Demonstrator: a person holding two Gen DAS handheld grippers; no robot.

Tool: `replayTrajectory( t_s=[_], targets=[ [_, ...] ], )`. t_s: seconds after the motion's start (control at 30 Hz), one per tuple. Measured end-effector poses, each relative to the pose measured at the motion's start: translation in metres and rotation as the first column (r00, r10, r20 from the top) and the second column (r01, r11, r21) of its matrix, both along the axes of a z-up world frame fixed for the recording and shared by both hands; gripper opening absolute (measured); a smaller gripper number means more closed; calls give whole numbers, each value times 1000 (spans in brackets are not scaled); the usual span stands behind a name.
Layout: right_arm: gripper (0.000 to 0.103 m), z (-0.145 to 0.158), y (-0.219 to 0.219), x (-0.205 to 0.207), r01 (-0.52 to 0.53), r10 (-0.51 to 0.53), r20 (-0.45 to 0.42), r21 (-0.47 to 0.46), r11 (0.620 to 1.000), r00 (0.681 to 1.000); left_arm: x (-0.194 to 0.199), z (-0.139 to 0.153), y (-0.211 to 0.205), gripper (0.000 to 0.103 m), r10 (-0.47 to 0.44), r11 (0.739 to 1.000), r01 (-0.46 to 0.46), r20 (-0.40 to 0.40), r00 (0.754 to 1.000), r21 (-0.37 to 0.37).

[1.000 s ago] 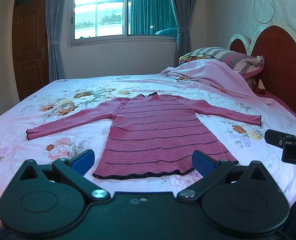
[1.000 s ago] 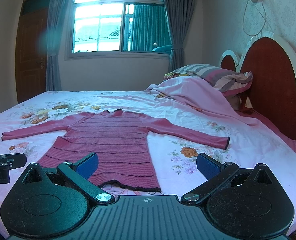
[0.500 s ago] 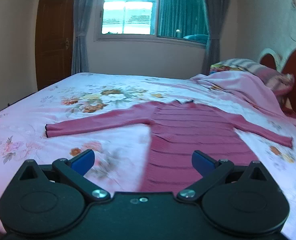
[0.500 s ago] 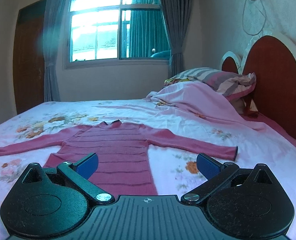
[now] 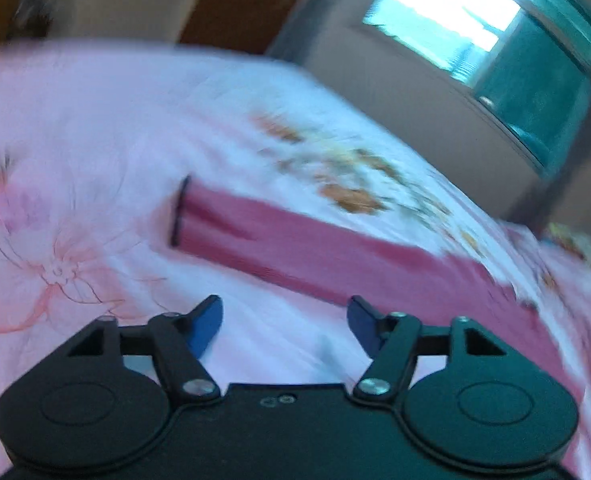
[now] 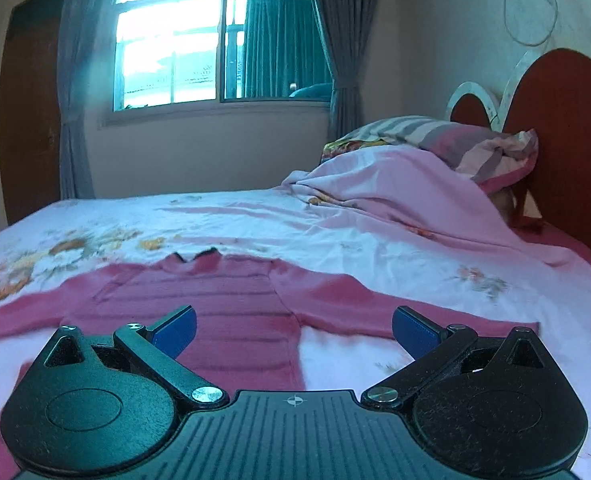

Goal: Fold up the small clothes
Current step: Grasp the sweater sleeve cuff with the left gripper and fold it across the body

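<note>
Sweater: pink ribbed knit sweater (image 6: 231, 312) with dark stripes is lying flat and fully spread on the bed (image 6: 375, 248), neck toward the window (image 6: 219, 36), both sleeves reaching out sideways from the body.
Folds done: none are showing; body, collar and both sleeves are all lying open in a single layer, so the task is looking barely begun.
Left sleeve: sleeve (image 5: 295, 248) is stretching away from the sweater body, its dark-edged cuff (image 5: 179, 212) resting on the floral sheet; the left view is heavily blurred, so finer detail is not readable.
Left tongs: left tongs (image 5: 285, 322) are closing from a wider spread, hovering short of the cuff with only bedsheet between the blue pads; nothing is being gripped.
Right tongs: right tongs (image 6: 293, 330) are standing wide, empty, hanging over the sweater body beside the right sleeve (image 6: 375, 304).
Step in hand: judging by the aim, the left tongs are heading for the cuff for a first sleeve fold.
Left to do: both sleeves are waiting to go inward across the sweater body, then the body needs doubling over.
</note>
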State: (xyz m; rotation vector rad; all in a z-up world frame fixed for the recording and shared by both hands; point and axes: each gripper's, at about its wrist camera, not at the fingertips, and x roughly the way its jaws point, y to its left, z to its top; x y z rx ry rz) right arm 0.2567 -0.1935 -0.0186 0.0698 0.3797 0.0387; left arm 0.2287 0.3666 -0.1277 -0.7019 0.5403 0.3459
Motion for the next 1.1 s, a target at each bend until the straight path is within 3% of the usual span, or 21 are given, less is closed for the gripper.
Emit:
replayTrajectory(
  t_s=[0.07, 0.17, 0.27, 0.3, 0.4, 0.57, 0.67, 0.77, 0.87, 0.93, 1.1],
  targets=[
    [103, -5, 3, 16, -3, 3, 1, 4, 1000, 1000, 7, -18, 26, 61, 47, 991, -40, 53, 997, -128],
    [103, -18, 8, 35, -11, 11, -10, 3, 1000, 1000, 13, -31, 44, 55, 105, 972, -77, 114, 988, -224],
    [103, -31, 9, 48, 1, -1, -36, -3, 1000, 999, 26, -40, 52, 30, 125, 966, -92, 127, 984, -242],
    [103, -35, 7, 51, 7, -7, -41, -3, 1000, 999, 29, -44, 55, 5, 140, 962, -107, 119, 983, -253],
    [103, -42, 0, 51, 16, -16, -46, -7, 1000, 999, 30, -52, 60, 4, 165, 952, -122, 134, 977, -280],
    [103, -46, -26, 46, 59, -59, -51, 2, 998, 997, 35, -17, 43, 3, 162, 977, -128, 196, 967, -172],
    [103, -47, -47, 43, 88, -88, -49, 4, 996, 995, 54, 26, 20, 3, 89, 996, -77, 278, 957, -54],
    [103, -50, -71, 41, 124, -123, -50, 21, 992, 991, 87, 77, -26, 3, -28, 997, 1, 340, 940, 78],
    [103, -53, -95, 36, 157, -154, -54, 37, 987, 986, 136, 114, -98, 3, -188, 970, 121, 340, 921, 209],
    [103, -57, -113, 32, 180, -178, -59, 49, 982, 982, 167, 124, -158, 3, -302, 934, 211, 320, 898, 288],
    [103, -71, -158, 27, 248, -243, -83, 68, 966, 967, 216, 101, -288, 3, -502, 826, 393, 209, 840, 403]
  ],
)
